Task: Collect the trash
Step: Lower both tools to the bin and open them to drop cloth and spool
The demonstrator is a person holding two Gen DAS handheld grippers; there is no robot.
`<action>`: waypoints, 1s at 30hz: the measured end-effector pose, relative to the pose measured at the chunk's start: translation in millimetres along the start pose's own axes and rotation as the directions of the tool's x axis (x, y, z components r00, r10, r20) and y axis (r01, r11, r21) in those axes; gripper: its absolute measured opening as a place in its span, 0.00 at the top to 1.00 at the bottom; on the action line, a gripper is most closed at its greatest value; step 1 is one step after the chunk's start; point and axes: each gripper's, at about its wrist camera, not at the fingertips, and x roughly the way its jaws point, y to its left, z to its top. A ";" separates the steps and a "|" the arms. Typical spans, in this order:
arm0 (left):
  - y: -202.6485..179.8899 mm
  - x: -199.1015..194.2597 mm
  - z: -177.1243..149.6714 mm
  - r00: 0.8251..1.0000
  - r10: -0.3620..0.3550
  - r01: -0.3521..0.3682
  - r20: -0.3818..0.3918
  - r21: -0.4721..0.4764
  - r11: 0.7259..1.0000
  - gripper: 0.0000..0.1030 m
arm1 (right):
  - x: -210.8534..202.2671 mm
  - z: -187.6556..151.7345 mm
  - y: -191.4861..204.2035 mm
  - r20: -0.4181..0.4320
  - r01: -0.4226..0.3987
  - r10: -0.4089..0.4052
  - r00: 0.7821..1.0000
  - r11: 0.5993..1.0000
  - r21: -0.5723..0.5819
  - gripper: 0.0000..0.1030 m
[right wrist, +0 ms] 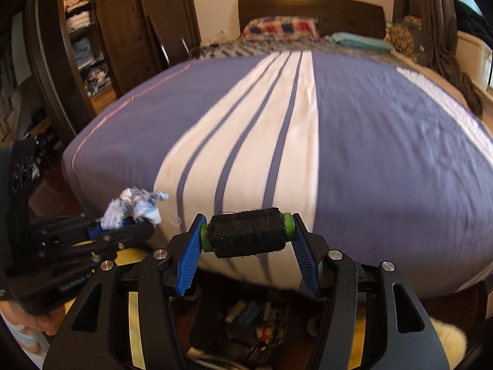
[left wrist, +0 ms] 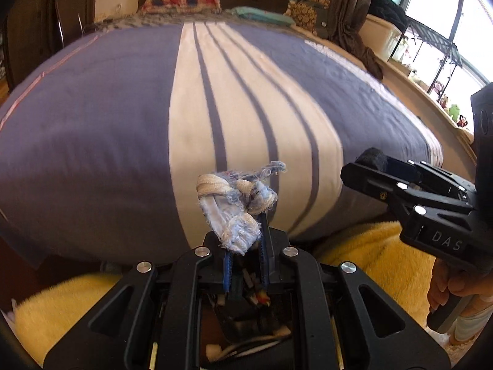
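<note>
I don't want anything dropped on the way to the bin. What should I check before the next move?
1. Left hand-held gripper shut on the cloth scrap: ok, though much of the scrap sticks out past the fingertips.
2. Right hand-held gripper clamping the thread spool by its green ends: ok.
3. Spool level between the pads: ok.
4. Loose thread tail free of the fingers: cannot tell.
5. Bedspread free of further trash: ok in the part that shows.
6. Bin within reach: cannot tell; something below the right gripper holds scraps, but it is mostly hidden.
</note>
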 end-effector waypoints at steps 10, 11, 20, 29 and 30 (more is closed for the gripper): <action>9.1 64.9 -67.7 0.975 -0.026 0.016 -0.219 -0.050 0.999 0.88 | 45.9 -65.0 -10.9 -0.173 0.037 -0.028 0.985 0.998 0.050 0.45; 9.6 72.7 -72.9 0.970 -0.030 0.018 -0.243 -0.053 0.998 0.88 | 51.3 -71.5 -12.2 -0.192 0.040 -0.029 0.981 0.998 0.054 0.46; 13.3 131.1 -108.1 0.907 -0.078 0.051 -0.415 -0.077 0.996 0.88 | 97.3 -105.9 -24.9 -0.339 0.025 0.020 0.941 0.991 0.129 0.46; 23.7 159.9 -118.1 0.863 -0.104 0.043 -0.495 -0.131 0.990 0.81 | 133.0 -115.2 -27.9 -0.424 0.004 0.072 0.903 0.985 0.175 0.44; 24.8 160.3 -117.5 0.862 -0.102 0.039 -0.496 -0.135 0.990 0.78 | 134.8 -114.2 -28.3 -0.427 0.005 0.071 0.902 0.985 0.174 0.42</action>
